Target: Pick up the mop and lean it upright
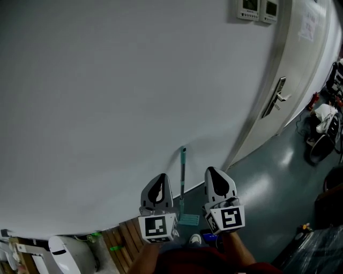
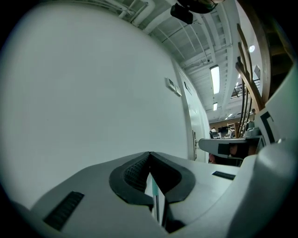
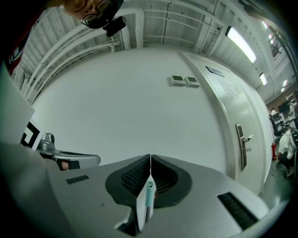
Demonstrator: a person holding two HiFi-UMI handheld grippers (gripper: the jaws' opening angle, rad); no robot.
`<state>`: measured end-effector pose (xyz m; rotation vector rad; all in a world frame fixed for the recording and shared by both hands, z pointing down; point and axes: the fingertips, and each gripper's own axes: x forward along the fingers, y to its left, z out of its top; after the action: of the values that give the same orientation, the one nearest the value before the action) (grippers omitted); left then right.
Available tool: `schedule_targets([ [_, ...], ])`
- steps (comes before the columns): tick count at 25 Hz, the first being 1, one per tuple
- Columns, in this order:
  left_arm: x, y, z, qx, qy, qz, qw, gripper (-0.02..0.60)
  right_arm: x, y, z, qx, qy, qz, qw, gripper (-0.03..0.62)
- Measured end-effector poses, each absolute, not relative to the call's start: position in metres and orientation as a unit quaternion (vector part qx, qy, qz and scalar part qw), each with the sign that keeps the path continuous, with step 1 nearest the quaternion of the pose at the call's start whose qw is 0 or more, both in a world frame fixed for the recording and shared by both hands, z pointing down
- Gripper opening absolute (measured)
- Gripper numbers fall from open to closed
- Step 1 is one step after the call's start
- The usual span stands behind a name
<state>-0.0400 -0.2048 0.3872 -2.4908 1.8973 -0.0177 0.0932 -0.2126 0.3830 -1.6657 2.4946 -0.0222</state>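
mop [image 1: 182,171]: both gripper views show only a sliver of its handle through the slot under the jaw tips
mop head [image 1: 188,219]: small teal patch low between left gripper [image 1: 158,182] and right gripper [image 1: 214,176]; outline can't be told
wall panels [image 1: 257,9]: up-right of mop, tops cut by top edge, displays too small to read
door [image 1: 289,80]: right of mop, top cut off
door notice [image 1: 310,24]: blurred, print unreadable
clutter [image 1: 324,123]: far right of mop, dark, cut by right edge, items can't be told
white object [image 1: 60,254]: low left of mop, cut by bottom edge, can't identify
forearms [image 1: 238,252]: below mop, cut by bottom edge
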Motion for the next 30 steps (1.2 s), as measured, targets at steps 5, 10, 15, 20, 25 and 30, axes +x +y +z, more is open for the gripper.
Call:
schedule_targets([
  [5,-0.048,-0.214,0.386,-0.803,0.596,0.007,0.006,0.014,0.079,-0.22,0.384,-0.559,0.827,-0.005,0.06,0.018],
  [10,-0.055,-0.217,0.388,-0.805,0.593,0.002,0.009,0.014,0.073,-0.223,0.389,-0.565,0.824,-0.007,0.052,0.018],
  [15,-0.06,-0.218,0.39,-0.806,0.591,-0.005,0.014,0.014,0.068,-0.229,0.397,-0.568,0.822,-0.015,0.043,0.018],
  [20,-0.065,-0.215,0.391,-0.808,0.588,-0.017,0.02,0.014,0.06,-0.237,0.413,-0.568,0.822,-0.037,0.032,0.02],
  [25,-0.073,-0.215,0.388,-0.805,0.592,-0.025,0.031,0.015,0.046,-0.251,0.43,-0.557,0.828,-0.056,0.012,0.114],
  [30,-0.078,-0.211,0.379,-0.801,0.598,0.001,0.026,0.014,0.036,-0.265,0.451,-0.557,0.828,-0.065,-0.011,0.135],
])
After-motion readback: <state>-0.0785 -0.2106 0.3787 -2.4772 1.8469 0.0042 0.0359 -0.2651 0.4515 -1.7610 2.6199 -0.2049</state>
